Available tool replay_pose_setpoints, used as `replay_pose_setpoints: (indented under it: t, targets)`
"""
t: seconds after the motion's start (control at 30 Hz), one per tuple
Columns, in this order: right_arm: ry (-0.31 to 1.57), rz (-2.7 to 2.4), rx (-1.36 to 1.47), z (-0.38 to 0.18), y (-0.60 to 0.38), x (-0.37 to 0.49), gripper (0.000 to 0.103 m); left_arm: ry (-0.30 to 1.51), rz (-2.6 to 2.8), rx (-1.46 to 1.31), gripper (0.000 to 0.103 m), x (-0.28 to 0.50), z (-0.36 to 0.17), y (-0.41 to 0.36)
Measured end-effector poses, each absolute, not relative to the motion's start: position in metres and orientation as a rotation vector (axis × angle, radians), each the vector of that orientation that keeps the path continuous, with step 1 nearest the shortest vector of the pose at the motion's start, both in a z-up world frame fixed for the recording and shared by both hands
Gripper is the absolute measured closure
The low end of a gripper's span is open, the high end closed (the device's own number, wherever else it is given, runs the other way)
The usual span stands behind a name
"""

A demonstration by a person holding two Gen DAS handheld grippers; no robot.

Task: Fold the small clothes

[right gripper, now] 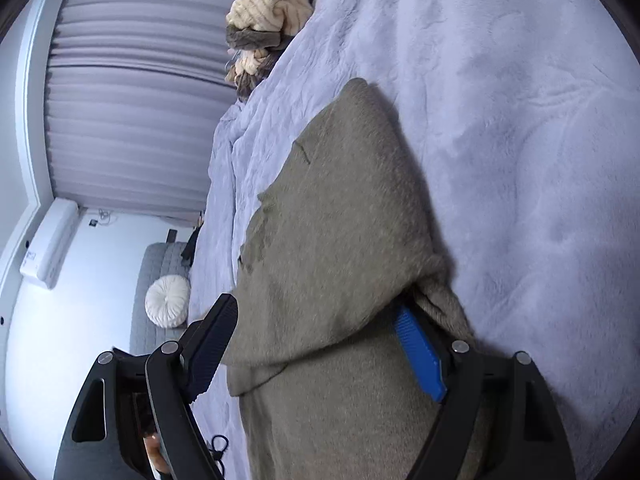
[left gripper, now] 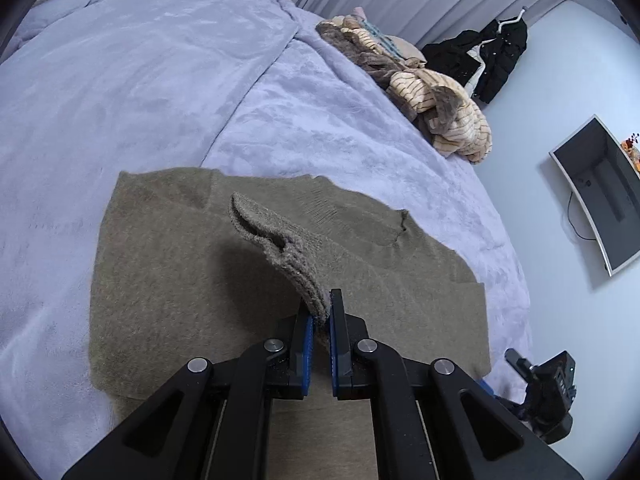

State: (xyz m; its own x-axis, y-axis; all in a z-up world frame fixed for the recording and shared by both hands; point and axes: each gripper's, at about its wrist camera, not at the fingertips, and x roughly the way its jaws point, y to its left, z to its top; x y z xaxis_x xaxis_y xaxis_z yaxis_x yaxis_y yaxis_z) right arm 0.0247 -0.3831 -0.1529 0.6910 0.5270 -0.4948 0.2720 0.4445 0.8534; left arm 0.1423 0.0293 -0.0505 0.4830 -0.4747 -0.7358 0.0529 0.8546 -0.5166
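Two states: left hand-held gripper clenched on sweater fold, right hand-held gripper released.

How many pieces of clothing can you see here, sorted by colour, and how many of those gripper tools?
Olive-brown knitted garment, spread on the bed: 1
Cream striped fluffy clothes, in a heap at the bed's edge: 1 heap; separate pieces cannot be told
Black jacket on the floor: 1
Grippers: 2, left gripper and right gripper
Total: 5

Open right claw straddles olive sweater on lavender blanket.
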Motion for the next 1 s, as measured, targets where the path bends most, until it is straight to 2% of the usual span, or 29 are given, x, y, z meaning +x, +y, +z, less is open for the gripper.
replay_pose_setpoints:
  t: [0.07, 0.13, 0.17, 0.33, 0.47, 0.67, 0.93, 1.0]
  targets:
    - [0.846, 0.171, 1.144, -0.155, -0.385, 0.030, 0.024, 1.077, -0.307, -0.468, 0.096, 0.145, -0.072, 0.034]
    - [0.886, 0.140, 1.036, -0.146, -0.382, 0.036, 0.079, 1.106, -0.291, -0.480, 0.096, 0.142, -0.086, 0.037]
    - [0.897, 0.121, 0.968, -0.140, -0.381, 0.040, 0.097, 1.101, -0.298, -0.484, 0.096, 0.138, -0.088, 0.037]
    - [0.881, 0.069, 0.773, -0.124, -0.391, 0.043, 0.097, 1.079, -0.320, -0.427, 0.096, 0.129, -0.090, 0.028]
    - [0.945, 0.067, 0.787, -0.153, -0.397, 0.036, 0.099, 1.098, -0.306, -0.421, 0.096, 0.122, -0.099, 0.033]
    - [0.938, 0.082, 0.789, -0.152, -0.403, 0.027, 0.098, 1.078, -0.286, -0.367, 0.096, 0.102, -0.092, 0.045]
    - [0.937, 0.083, 0.760, -0.133, -0.408, -0.003, 0.090, 1.050, -0.239, -0.326, 0.096, 0.079, -0.076, 0.068]
    - [0.926, 0.095, 0.751, -0.127, -0.413, -0.006, 0.084, 1.039, -0.248, -0.322, 0.096, 0.081, -0.069, 0.070]
